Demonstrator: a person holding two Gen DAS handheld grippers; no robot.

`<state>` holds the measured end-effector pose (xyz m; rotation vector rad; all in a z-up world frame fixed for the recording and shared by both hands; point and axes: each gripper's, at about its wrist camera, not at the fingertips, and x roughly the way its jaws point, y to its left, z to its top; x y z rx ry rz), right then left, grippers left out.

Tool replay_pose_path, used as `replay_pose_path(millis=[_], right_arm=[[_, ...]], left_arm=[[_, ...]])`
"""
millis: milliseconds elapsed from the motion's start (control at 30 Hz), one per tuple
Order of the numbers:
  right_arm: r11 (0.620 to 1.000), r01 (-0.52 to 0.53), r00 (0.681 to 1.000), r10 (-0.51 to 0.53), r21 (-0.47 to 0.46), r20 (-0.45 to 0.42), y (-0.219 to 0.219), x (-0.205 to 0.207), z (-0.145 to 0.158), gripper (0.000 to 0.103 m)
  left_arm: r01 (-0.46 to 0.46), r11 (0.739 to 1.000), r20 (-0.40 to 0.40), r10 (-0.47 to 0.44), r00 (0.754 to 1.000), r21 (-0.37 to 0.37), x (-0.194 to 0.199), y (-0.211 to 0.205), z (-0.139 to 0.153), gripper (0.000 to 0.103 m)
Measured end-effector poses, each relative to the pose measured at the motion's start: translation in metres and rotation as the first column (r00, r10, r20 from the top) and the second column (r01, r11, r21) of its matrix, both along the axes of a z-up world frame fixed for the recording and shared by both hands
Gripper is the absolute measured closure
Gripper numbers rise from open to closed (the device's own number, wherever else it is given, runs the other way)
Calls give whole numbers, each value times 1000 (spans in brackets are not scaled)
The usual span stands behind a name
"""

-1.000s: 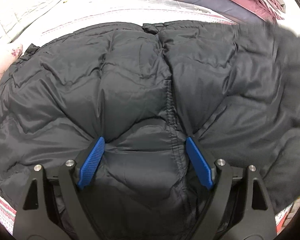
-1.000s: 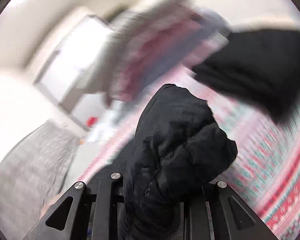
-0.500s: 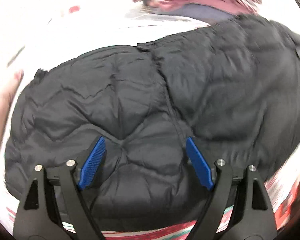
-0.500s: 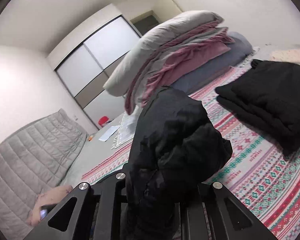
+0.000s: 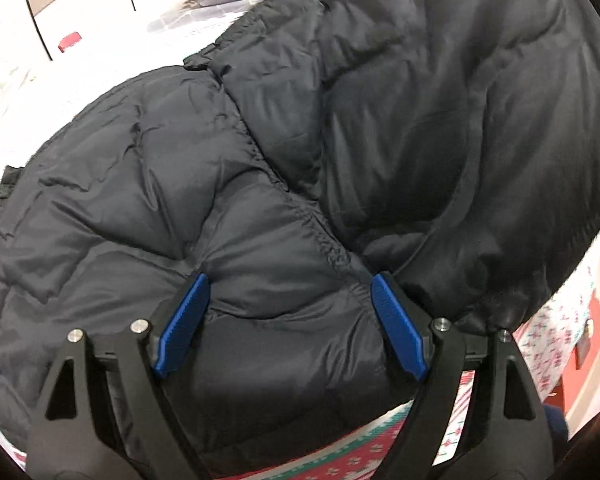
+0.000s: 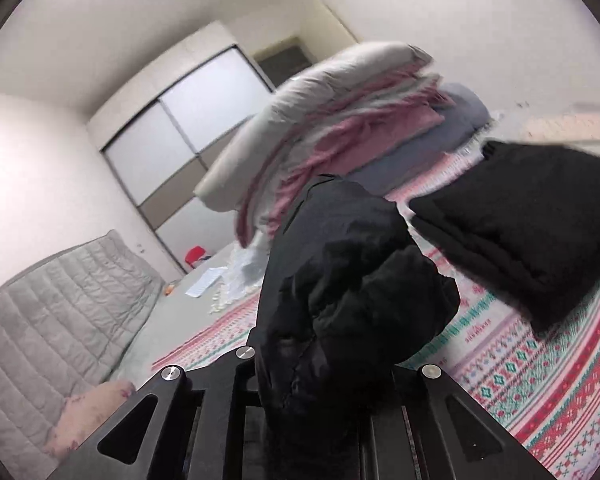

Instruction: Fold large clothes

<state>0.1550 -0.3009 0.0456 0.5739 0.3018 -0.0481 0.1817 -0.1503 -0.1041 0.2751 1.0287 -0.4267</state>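
A black puffer jacket (image 5: 180, 184) lies spread on the patterned bed cover (image 5: 360, 460). My left gripper (image 5: 289, 280) points down onto its near part. The blue pads (image 5: 182, 328) stand wide apart, dug into the padding on either side of a puffy panel beside the zip seam. The jacket's right half (image 5: 440, 100) is raised and hangs over toward the middle. In the right wrist view a bunch of the same jacket (image 6: 340, 272) rises from between the jaws of my right gripper (image 6: 324, 360), which is shut on it; its fingertips are hidden by the fabric.
A folded black garment (image 6: 532, 232) lies on the bed cover (image 6: 520, 372) to the right. Behind stands a tall stack of grey, pink and blue bedding (image 6: 340, 128). A grey quilted headboard (image 6: 52, 312), a pink pillow (image 6: 88, 416) and a sliding wardrobe (image 6: 180, 128) are at the left.
The jacket's right half has been lifted and carried over toward the middle. My left gripper has slid along the jacket toward its edge and rolled. My right gripper has risen with its bunch.
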Motion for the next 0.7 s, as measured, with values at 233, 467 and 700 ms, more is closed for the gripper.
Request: replay_pose_path(millis=[233,467,700], right_arm=[[992,1,1000,0,-128,1,32,3,19,90],[987,30,999,-36,-155,-35,30,10,19,90],[979,52,997,-63,-196,-51,40,13,21,90]], left_arm=[[-11,995,-29,8,1000,-96,3,40,24,20],[-386,881,65,417,906,-273,3,189,82,20],[-601,750,-71,608,791,-276,-1,277,41,50]])
